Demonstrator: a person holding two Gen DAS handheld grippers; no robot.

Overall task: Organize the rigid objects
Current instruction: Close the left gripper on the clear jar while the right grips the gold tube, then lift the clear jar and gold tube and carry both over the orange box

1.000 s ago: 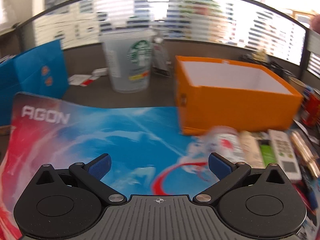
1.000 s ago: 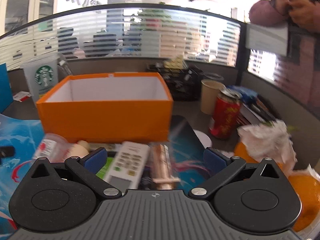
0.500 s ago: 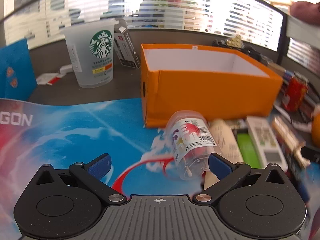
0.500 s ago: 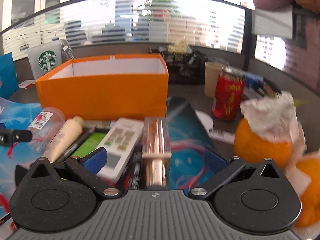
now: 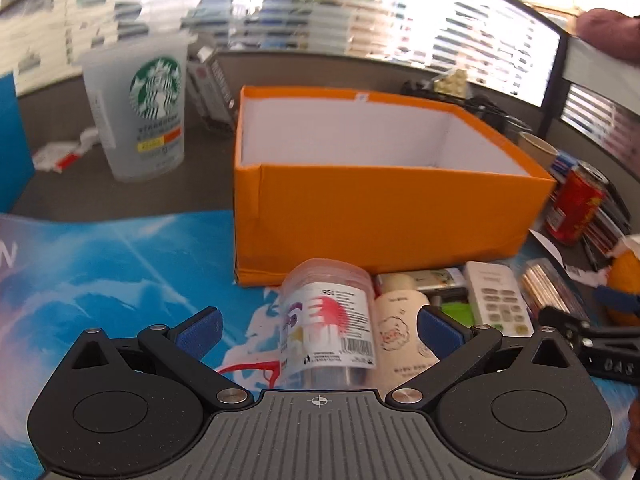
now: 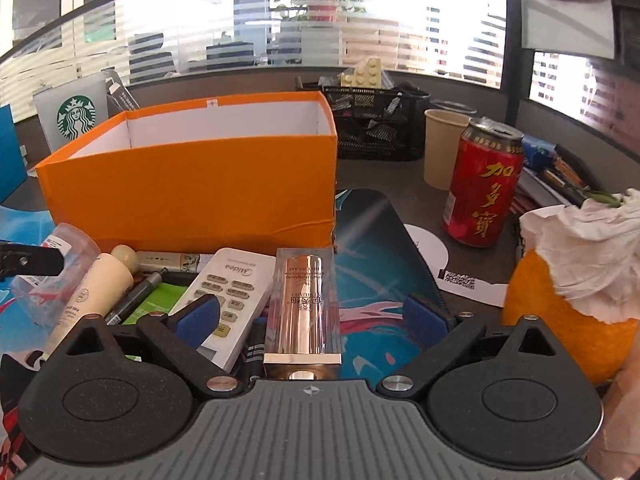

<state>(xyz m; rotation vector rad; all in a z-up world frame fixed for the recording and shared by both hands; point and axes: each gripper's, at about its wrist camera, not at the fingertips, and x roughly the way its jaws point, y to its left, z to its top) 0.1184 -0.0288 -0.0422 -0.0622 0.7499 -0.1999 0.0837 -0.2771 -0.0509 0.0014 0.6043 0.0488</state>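
Underneath everything, a grey desk (image 5: pixel 192 196) with a blue printed mat (image 5: pixel 120 264) spread over its near part. At the far edge of the mat, an open orange box (image 5: pixel 380 216), white inside, nothing visible in it. Left of the box, well apart, a frosted Starbucks cup (image 5: pixel 138 116) standing upright. Right of the box, a red drink can (image 6: pixel 482 188) upright, with a tan paper cup (image 6: pixel 444 148) just behind it and an orange (image 6: pixel 560 320) half covered by crumpled tissue nearer the camera.

Just in front of the box, lying in a row: a clear plastic jar (image 5: pixel 328 320) with a printed label, on its side; touching it on the right, a cream tube (image 5: pixel 402 328); then a white Midea remote (image 6: pixel 228 300); then a rose-gold bottle (image 6: pixel 302 304) in a clear case.

Left gripper (image 5: pixel 318 330) wide open, empty, the jar lying between the blue pads without touching either. Right gripper (image 6: pixel 310 320) also spread wide, holding nothing, the rose-gold bottle between its fingers, the remote partly under the left finger.
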